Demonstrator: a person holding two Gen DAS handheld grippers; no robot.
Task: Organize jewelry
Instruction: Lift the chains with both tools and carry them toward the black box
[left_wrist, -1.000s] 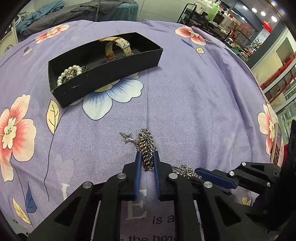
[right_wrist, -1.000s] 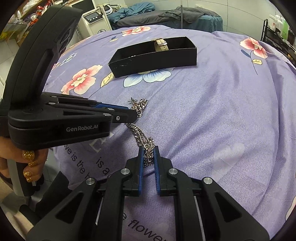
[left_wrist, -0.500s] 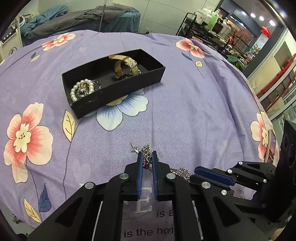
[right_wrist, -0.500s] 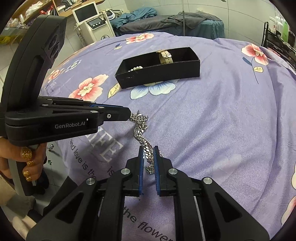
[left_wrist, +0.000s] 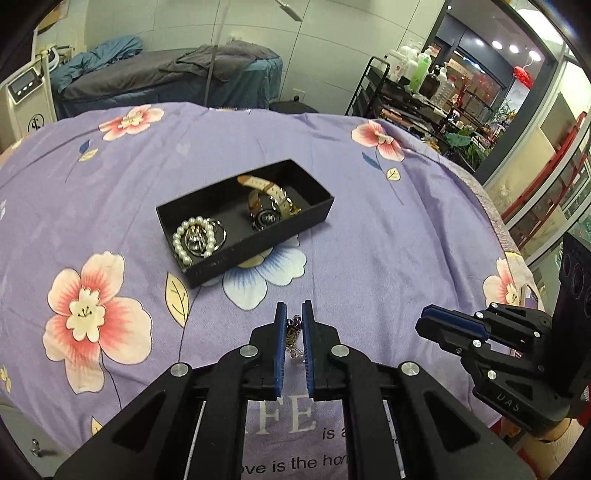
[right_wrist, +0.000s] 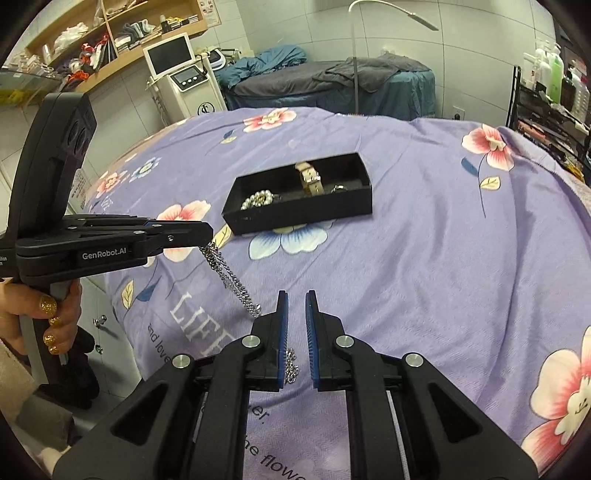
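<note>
So right up close, both grippers have a piece of the same silver chain (right_wrist: 236, 284). The left gripper (left_wrist: 294, 314) has its blue pads pressed nearly together with links pinched between them, and the right gripper (right_wrist: 294, 302) is likewise nearly shut, with a short tail of links dangling low between its fingers. Honestly I can't tell exactly where its pads bite, the chain slips behind the left finger there. From the right wrist view the chain hangs clear of the purple floral bedsheet (right_wrist: 443, 258), strung as one slack line between the two tips, its long axis running diagonally from the left gripper's tip at upper left down to the right gripper at lower right.

Writing-wise: the side of the left gripper says "GenRobot.AI", the right gripper's body has "DAS" on it, and the sheet has white print just in front of the grippers: "LIFE", "love is the ho…" and "flowe…", the rest cut off. A hand (right_wrist: 33, 317) with gold glitter nails grips the left handle.

Further out from the chain sits the black box (left_wrist: 295, 225), long side roughly left to right and a bit skewed, partly over a blue-white flower print. Inside it, a pearl bracelet (left_wrist: 195, 240) at the left end and a beige strap watch (left_wrist: 269, 201) toward the right. Past the bed there's a white machine with a screen (right_wrist: 177, 70).
</note>
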